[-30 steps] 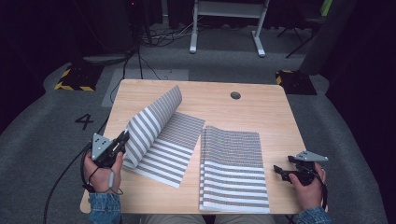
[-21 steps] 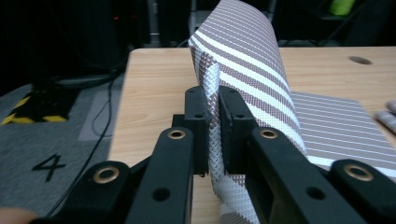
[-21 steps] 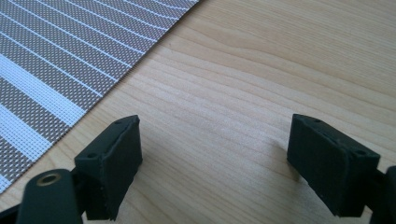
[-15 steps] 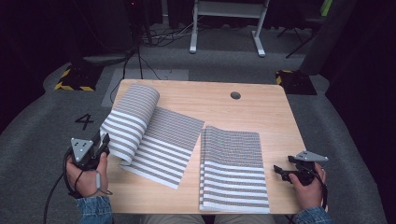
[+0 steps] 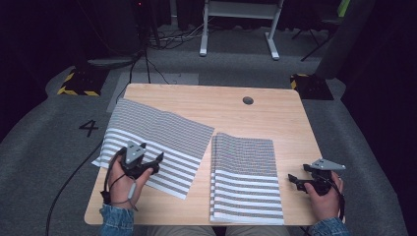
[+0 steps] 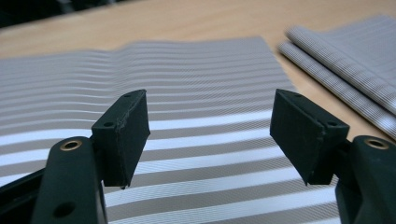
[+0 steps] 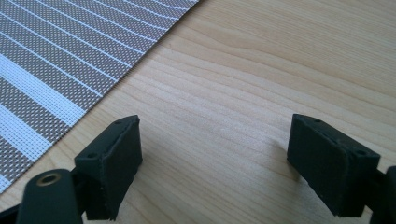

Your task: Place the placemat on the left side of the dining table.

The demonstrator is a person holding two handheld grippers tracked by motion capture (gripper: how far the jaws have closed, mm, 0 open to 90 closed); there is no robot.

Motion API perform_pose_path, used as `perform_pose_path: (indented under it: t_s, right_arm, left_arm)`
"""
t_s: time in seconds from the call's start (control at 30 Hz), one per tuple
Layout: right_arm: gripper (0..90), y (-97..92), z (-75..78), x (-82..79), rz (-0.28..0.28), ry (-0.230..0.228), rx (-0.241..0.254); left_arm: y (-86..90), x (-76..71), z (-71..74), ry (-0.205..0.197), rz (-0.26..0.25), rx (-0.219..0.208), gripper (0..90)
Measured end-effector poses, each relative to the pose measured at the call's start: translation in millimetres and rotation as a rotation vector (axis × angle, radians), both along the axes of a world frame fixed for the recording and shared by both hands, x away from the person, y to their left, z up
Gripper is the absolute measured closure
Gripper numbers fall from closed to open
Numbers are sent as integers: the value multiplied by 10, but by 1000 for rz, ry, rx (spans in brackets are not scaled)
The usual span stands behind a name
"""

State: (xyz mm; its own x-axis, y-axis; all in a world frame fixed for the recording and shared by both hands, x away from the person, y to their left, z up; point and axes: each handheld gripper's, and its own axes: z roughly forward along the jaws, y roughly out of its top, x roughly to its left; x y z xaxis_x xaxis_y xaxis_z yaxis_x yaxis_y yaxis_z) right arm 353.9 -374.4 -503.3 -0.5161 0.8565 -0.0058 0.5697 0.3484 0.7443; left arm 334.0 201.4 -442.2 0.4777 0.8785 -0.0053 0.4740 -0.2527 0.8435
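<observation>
1. The left striped mat [image 5: 156, 143] lay flat and spread on the left half of the bench [image 5: 206, 96], its far-left corner reaching the bench edge and its near corner pointing toward the person.
2. The left claw [image 5: 158, 158] hovered over that mat's near part; its jaws had just been opening and stood wide, with nothing between them.
3. By my reading, the unfolding of this mat looked done.
4. The folded mat [image 5: 245, 178] lay just beside it on the right, apart by a thin strip of wood, and looked yet to be opened.
5. The right claw [image 5: 291, 178] sat wide and empty over bare wood right of the folded mat.
6. Open room remained at the far side around the bench hole [image 5: 248, 100] and along the right edge; the near edge was crowded.
</observation>
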Motion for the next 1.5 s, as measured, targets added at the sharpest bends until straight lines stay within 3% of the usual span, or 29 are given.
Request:
perform_pose_path:
  t_s: [0.27, 0.43, 0.5, 0.53, 0.77, 0.9, 0.97, 1.07, 1.1, 1.13, 1.3, 1.43, 1.5]
  right_arm:
    - [178, 1, -1, 0, -1, 0, 0]
    - [178, -1, -1, 1, 1, -1, -1]
    - [178, 0, 0, 0, 0, 0, 0]
    - [178, 0, 0, 0, 0, 0, 0]
    - [178, 0, 0, 0, 0, 0, 0]
    - [178, 2, -1, 0, -1, -1, 0]
    - [178, 2, -2, 0, -1, -2, -1]
    - [177, 3, -1, -1, -2, -2, -2]
    - [177, 3, -2, 0, -2, -2, -1]
    - [177, 2, -2, 0, -1, -2, -1]
    - [177, 2, -2, 0, -2, -2, -2]
    - [177, 3, -1, -1, -3, -2, -1]
    - [177, 2, -1, 0, -2, -2, -2]
  left_arm:
    - [-331, 76, -271, 181, -126, 95, 257]
    - [-510, 87, -422, 277, -228, 182, 217]
    - [-549, 87, -455, 308, -244, 214, 203]
    - [-562, 84, -476, 331, -250, 208, 197]
    - [-581, 66, -493, 306, -227, 192, 197]
    - [-594, 70, -487, 333, -215, 173, 203]
    - [-608, 101, -472, 336, -220, 196, 213]
    - [-631, 141, -461, 350, -218, 198, 227]
    - [-633, 159, -465, 330, -214, 204, 227]
    - [-636, 165, -449, 349, -207, 199, 242]
    - [-575, 240, -416, 342, -166, 196, 457]
    - [-446, 277, -434, 316, -140, 148, 670]
    - [-386, 290, -472, 312, -119, 68, 781]
